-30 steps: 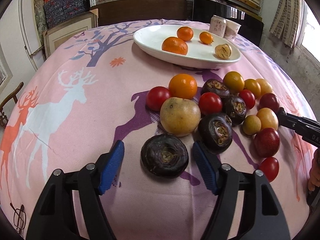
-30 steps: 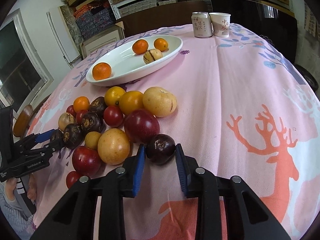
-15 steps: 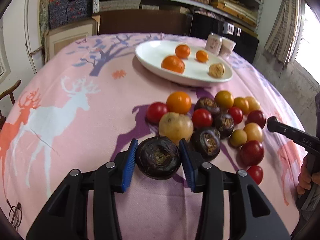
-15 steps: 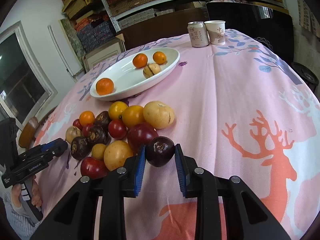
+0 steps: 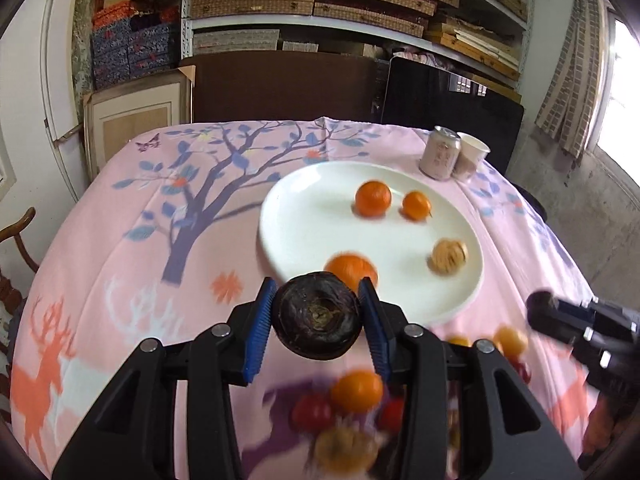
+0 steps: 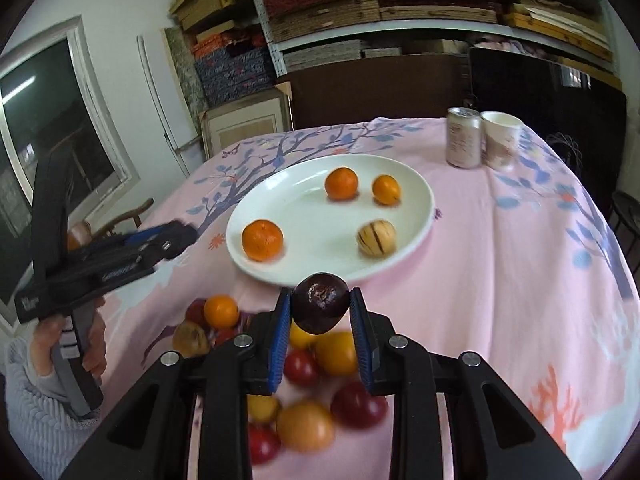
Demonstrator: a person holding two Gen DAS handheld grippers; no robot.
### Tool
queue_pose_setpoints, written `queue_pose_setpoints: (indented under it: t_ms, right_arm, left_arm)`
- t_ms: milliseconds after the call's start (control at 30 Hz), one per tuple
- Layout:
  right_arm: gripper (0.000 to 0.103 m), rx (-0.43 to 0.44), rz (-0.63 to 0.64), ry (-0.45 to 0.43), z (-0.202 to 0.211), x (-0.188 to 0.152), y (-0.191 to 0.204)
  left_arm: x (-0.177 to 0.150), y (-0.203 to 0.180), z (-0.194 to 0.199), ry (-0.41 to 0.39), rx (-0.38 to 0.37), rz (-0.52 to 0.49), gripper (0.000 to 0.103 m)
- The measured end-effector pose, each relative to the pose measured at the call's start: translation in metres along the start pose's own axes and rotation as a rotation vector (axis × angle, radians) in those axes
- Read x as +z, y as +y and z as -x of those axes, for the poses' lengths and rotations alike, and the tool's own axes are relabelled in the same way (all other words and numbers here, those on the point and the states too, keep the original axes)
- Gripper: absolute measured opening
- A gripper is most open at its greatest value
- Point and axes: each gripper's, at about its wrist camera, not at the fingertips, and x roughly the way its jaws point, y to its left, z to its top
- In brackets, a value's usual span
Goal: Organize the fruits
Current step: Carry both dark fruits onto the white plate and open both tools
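My left gripper [image 5: 318,322] is shut on a flat dark purple-black fruit [image 5: 318,322], held in the air just short of the white oval plate [image 5: 304,216]. My right gripper [image 6: 320,314] is shut on a smaller dark purple round fruit [image 6: 320,308], also lifted, near the plate's [image 6: 280,208] front rim. On the plate lie three oranges [image 6: 262,239] and a striped yellowish fruit [image 6: 376,238]. The loose pile of red, orange and yellow fruits [image 6: 320,380] lies blurred on the pink cloth below both grippers. The left gripper shows at the left of the right wrist view [image 6: 176,236].
A drink can [image 6: 463,137] and a paper cup [image 6: 500,140] stand past the plate at the table's far right. The pink tablecloth with deer and tree prints [image 5: 140,240] covers the table. A dark chair back and shelves of boxes lie beyond. A hand [image 6: 88,340] holds the left gripper's handle.
The left gripper closed on the dark flat fruit and lifted it toward the plate. The right gripper rose with its purple fruit the same way. The fruit pile now lies below both.
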Motion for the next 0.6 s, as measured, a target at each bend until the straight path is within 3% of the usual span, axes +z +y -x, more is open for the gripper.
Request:
queue_pose_setpoints:
  t_ms: [200,367,600]
  right_arm:
    - [0.029,0.007,0.003,0.106,-0.068,0.029,0.009]
    - [0.03,-0.013,0.012,0.184,-0.103,0.039,0.004]
    - [0.03,-0.02,0.012,0.243,-0.121,0.036,0.0]
  left_arm:
    - [0.05,-0.011,-0.077,0.094,0.041,-0.052,0.041]
    - [0.055,-0.007,-0.121,0.167,0.039,-0.044,0.041]
    - [0.052,-0.013,-0.144,0.207,0.03,-0.075,0.046]
